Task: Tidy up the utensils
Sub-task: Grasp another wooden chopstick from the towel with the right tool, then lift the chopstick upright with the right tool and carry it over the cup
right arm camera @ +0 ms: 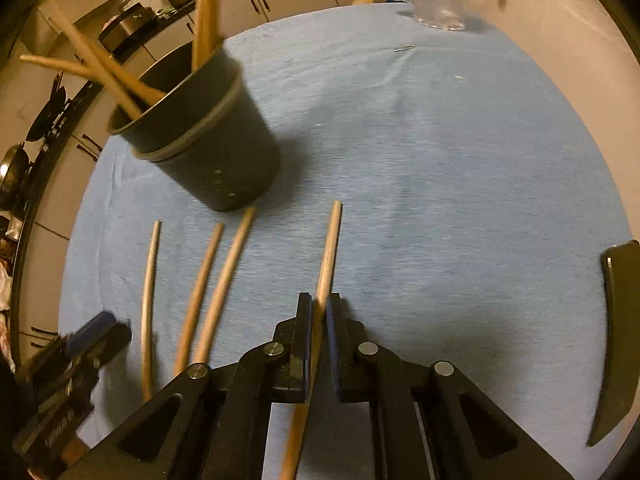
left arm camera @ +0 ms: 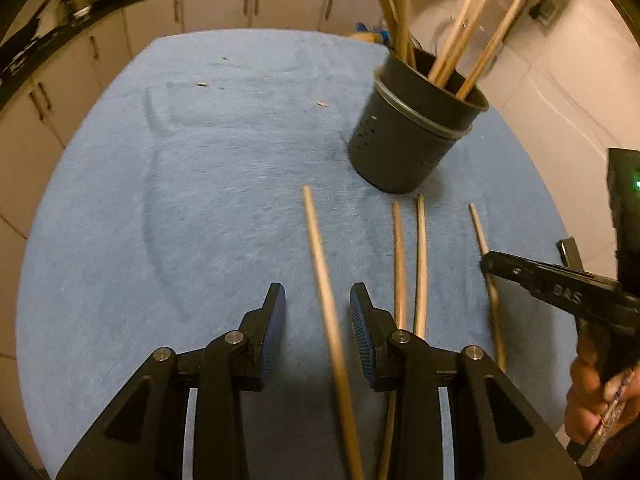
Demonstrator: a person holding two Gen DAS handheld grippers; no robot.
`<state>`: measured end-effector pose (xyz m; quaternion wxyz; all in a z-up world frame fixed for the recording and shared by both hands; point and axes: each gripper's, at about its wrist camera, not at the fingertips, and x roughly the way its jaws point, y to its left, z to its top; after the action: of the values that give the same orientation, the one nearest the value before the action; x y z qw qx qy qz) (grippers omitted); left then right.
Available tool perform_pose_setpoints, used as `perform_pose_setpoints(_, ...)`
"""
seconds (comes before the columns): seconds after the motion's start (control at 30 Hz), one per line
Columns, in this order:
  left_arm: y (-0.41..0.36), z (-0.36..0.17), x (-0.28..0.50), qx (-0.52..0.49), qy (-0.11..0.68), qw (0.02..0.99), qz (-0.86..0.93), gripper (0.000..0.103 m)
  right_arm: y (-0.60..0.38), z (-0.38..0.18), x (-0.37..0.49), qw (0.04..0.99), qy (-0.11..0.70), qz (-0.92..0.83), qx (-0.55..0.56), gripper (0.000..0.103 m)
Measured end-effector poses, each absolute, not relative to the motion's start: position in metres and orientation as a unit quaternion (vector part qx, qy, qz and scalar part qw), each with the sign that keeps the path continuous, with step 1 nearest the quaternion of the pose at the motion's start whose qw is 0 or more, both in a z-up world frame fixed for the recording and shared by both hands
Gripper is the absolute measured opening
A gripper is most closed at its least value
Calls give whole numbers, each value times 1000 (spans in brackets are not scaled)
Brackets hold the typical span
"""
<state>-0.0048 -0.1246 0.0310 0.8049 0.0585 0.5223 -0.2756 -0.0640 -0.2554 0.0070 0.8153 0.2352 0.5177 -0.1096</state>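
Right claw is pinched tight on one wooden stick, which pokes forward over the blue cloth on the worktop. Left claw is spread wide with nothing in it, though another stick lies on the cloth right between its fingers. Three more sticks lie side by side just left of the held one. The dark cup stands just beyond them, already stuffed with sticks leaning every which way.
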Motion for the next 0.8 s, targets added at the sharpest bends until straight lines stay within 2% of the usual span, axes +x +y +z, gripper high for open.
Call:
perform_pose_setpoints(0.13,-143,22,7,71,544,793,-264,22,-265,6,-66,811,522,-107,241,8)
perform_pose_setpoints(0.3,-156,22,7,102,533,805,-242,7,-267,5,-61,809,528,-105,236,9)
perform_pose_setpoints(0.57,-154,27,-7,83,508,818,-256,6,-253,5,-62,823,516,-93,218,7)
perform_pose_setpoints(0.8,-129,65,-32,47,448,851,-269,6,-227,38,-84,865,458,-88,184,7)
